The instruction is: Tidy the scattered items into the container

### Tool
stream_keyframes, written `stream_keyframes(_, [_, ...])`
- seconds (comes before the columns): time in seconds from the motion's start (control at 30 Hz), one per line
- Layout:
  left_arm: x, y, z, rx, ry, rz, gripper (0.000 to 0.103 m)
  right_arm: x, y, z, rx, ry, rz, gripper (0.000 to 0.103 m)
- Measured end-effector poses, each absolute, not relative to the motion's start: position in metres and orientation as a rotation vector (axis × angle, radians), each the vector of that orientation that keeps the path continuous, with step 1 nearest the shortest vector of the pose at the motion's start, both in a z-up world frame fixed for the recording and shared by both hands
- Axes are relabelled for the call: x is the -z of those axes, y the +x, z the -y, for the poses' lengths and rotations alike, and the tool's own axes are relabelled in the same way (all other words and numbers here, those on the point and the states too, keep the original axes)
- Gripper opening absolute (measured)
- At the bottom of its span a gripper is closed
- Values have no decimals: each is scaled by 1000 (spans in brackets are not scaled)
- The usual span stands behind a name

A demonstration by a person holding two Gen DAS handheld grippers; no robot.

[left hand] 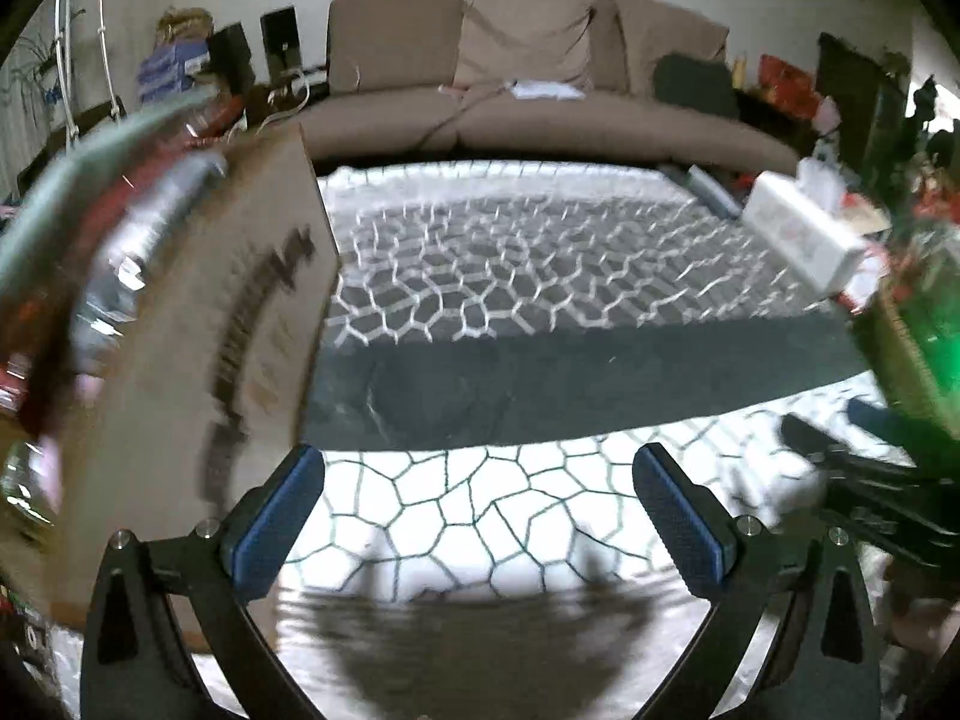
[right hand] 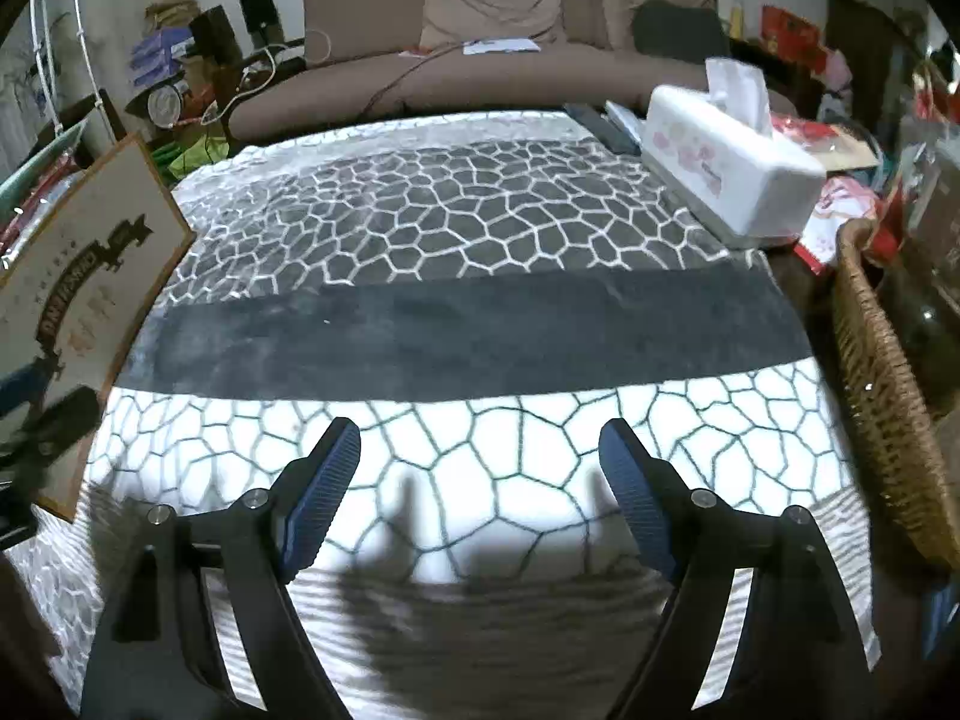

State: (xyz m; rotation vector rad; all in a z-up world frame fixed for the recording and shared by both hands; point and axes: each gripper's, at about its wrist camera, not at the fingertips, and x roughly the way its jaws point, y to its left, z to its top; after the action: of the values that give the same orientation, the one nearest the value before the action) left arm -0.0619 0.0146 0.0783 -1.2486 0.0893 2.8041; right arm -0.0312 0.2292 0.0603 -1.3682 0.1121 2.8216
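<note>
My left gripper (left hand: pixel 480 498), right gripper (right hand: pixel 480 492): both spread, empty, above the blanket's (right hand: pixel 480 324) near edge. Cardboard box (left hand: pixel 240 330): left edge. Scattered items: none visible. Locate one before descending.

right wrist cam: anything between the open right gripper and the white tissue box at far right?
Nothing: right wrist view shows only bare honeycomb-patterned cloth between the right gripper and the white floral tissue box.

Patterned blanket (left hand: pixel 480 276), landmark. Cardboard box (left hand: pixel 240 324): at its left edge, blurred. White tissue box (left hand: pixel 804 234): far-right corner. Brown sofa (left hand: pixel 528 84): behind. Left gripper (left hand: pixel 480 495): above near edge, jaws spread, empty.
</note>
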Motion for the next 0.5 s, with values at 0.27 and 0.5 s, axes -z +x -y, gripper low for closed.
stream_keyframes(0.27, [-17, -87, -31, -2744, -1390, -55, 103, -23, -41, -238, -2754, -1381, -100, 95])
stream_keyframes(0.5, [-2, -88, -37, -2757, -1403, -41, 103, -4, -49, -242, -2696, -1425, -63, 103])
